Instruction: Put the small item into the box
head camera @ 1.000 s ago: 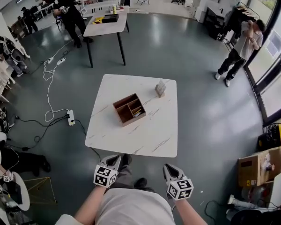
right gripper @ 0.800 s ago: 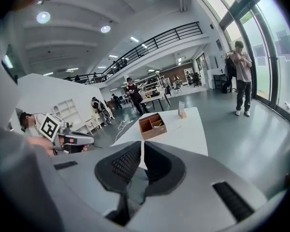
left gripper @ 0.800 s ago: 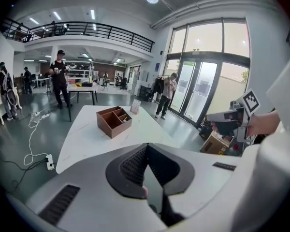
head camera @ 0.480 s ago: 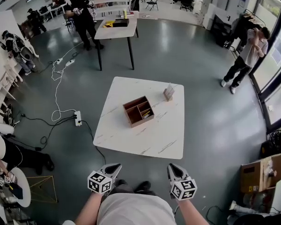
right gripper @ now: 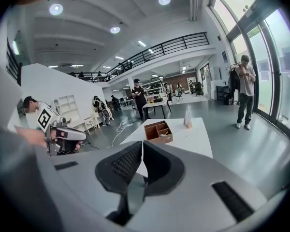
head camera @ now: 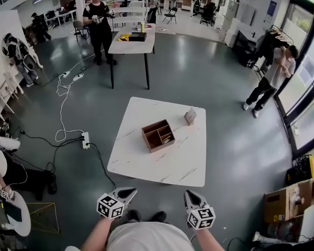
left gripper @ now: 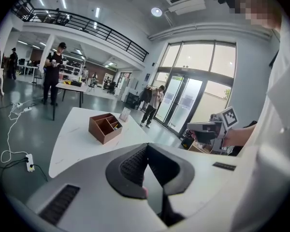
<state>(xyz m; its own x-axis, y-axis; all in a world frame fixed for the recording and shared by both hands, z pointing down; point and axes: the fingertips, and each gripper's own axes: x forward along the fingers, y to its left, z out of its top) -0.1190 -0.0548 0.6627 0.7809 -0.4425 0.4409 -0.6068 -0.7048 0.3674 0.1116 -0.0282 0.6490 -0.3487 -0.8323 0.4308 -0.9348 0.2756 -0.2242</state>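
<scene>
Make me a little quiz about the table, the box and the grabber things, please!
1. True or false: the wooden box stands on the white table.
2. Pick one. The left gripper is: A) wide open, B) shut with nothing in it, C) shut on the box.
3. Where is the small item: inside the box, or on the table apart from it?

Key: 1 true; 2 B; 3 on the table, apart from the box.
</scene>
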